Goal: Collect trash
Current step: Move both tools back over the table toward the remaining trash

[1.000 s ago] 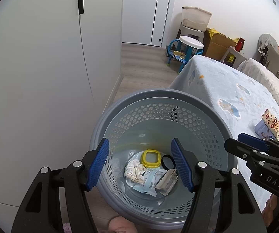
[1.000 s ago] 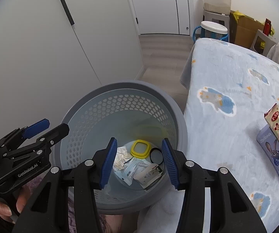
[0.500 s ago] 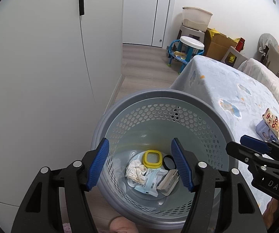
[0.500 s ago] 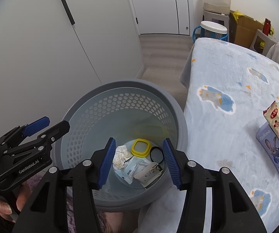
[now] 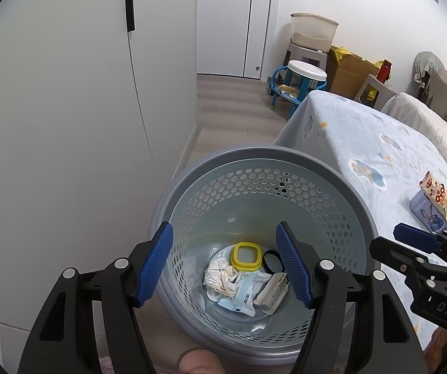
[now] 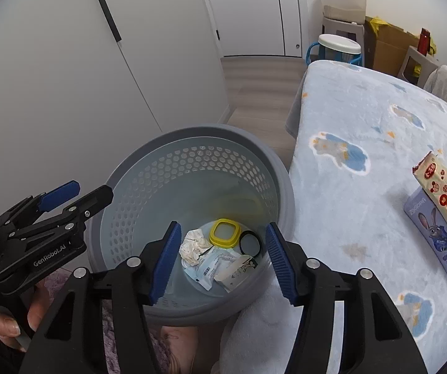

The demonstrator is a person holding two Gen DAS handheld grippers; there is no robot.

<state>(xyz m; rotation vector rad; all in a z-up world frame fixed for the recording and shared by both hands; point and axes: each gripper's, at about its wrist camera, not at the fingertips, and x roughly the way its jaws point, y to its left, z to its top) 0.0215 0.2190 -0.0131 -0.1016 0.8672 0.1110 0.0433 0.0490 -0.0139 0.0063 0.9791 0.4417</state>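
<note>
A grey perforated basket [image 5: 254, 152] [image 6: 198, 131] stands on the floor beside the bed. At its bottom lie a yellow lid [image 5: 245, 257] [image 6: 225, 233], a crumpled tissue [image 5: 220, 277] [image 6: 193, 246], a blue-white wrapper [image 5: 242, 293], a small carton [image 5: 271, 290] and a black ring [image 5: 271, 260]. My left gripper [image 5: 225, 233] [image 6: 87, 190] hovers over the basket's left side. Its jaws are opening, with nothing between them. Over the right side hangs my right gripper [image 6: 223, 227] [image 5: 388, 238], its jaws also opening and empty. A snack packet [image 6: 441, 193] lies across a blue box [image 6: 438, 240] on the bed.
The bed's light-blue blanket [image 6: 348, 118] borders the basket on the right. White wardrobe doors [image 5: 67, 124] stand close on the left. A strip of wood floor [image 5: 232, 103] leads to a stool [image 5: 306, 71], cardboard boxes and a door. A hand [image 6: 5, 321] holds the left gripper.
The right gripper's jaws have spread wider apart. The left gripper's jaws look barely wider. Both grippers stay over the basket, and the trash inside has not moved.
</note>
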